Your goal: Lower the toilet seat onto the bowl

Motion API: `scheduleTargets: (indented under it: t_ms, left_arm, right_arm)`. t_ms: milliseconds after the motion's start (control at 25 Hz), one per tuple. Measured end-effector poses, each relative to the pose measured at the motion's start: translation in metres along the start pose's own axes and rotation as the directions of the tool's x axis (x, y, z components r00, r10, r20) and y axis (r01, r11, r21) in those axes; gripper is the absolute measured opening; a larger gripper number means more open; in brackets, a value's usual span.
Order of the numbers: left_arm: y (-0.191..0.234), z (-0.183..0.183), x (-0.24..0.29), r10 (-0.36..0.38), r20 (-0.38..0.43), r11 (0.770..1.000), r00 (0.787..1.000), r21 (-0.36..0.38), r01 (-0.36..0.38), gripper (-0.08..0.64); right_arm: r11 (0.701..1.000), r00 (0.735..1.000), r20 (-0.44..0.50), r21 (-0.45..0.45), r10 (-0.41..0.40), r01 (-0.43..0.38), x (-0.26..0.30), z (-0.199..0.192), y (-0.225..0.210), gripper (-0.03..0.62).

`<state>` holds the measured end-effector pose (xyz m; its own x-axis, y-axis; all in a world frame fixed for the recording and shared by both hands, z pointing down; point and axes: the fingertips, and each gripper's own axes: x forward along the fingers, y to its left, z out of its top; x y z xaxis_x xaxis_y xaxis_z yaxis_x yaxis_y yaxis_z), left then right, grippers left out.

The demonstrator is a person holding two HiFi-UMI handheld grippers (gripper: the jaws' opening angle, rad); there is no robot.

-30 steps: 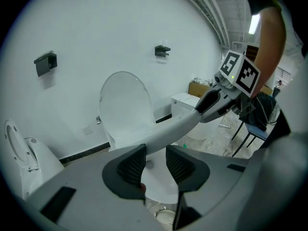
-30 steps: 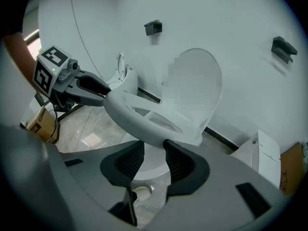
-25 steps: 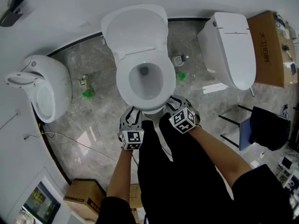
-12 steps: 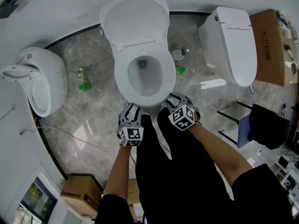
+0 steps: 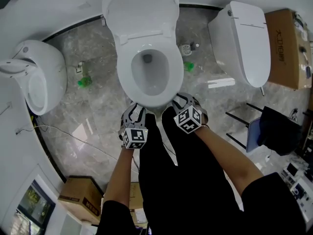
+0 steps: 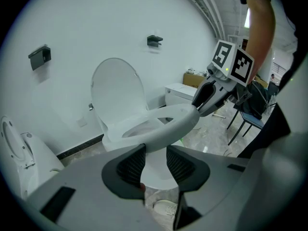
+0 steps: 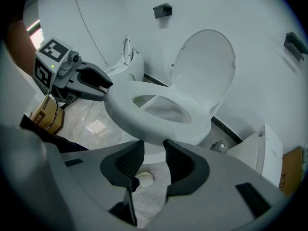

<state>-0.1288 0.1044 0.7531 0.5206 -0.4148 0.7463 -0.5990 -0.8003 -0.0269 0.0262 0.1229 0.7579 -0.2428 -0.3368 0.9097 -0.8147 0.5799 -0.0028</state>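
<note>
White seat (image 5: 124, 72) lies low over the bowl (image 5: 151, 82), lid (image 5: 142, 9) upright; my left gripper (image 5: 136, 108) and right gripper (image 5: 179, 100) are narrow, tips at its front rim

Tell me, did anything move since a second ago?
Almost nothing. The seat, left gripper and right gripper all sit a little higher in the head view, so probably only the camera shifted. Both grippers stay at the seat's front rim, jaws slightly apart; the lid stays up.
</note>
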Motion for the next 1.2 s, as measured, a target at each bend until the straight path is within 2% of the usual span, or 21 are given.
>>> scheduleTargets:
  t_ms: [400, 800, 1200]
  left_arm:
    - [-0.012, -0.024, 0.008, -0.038, -0.047, 0.999, 0.998, -0.010, 0.037, 0.146]
    - [-0.022, -0.043, 0.018, -0.094, -0.066, 0.994, 0.993, -0.064, 0.090, 0.146]
    - [-0.029, -0.058, 0.028, -0.105, -0.114, 0.992, 0.988, -0.076, 0.097, 0.145]
  right_arm:
    - [1.000, 0.999, -0.051, 0.011, 0.011, -0.010, 0.017, -0.019, 0.011, 0.151]
    - [1.000, 0.995, -0.095, 0.011, 0.007, -0.006, 0.032, -0.036, 0.017, 0.151]
    - [0.999, 0.989, -0.146, 0.026, 0.026, -0.023, 0.047, -0.051, 0.021, 0.150]
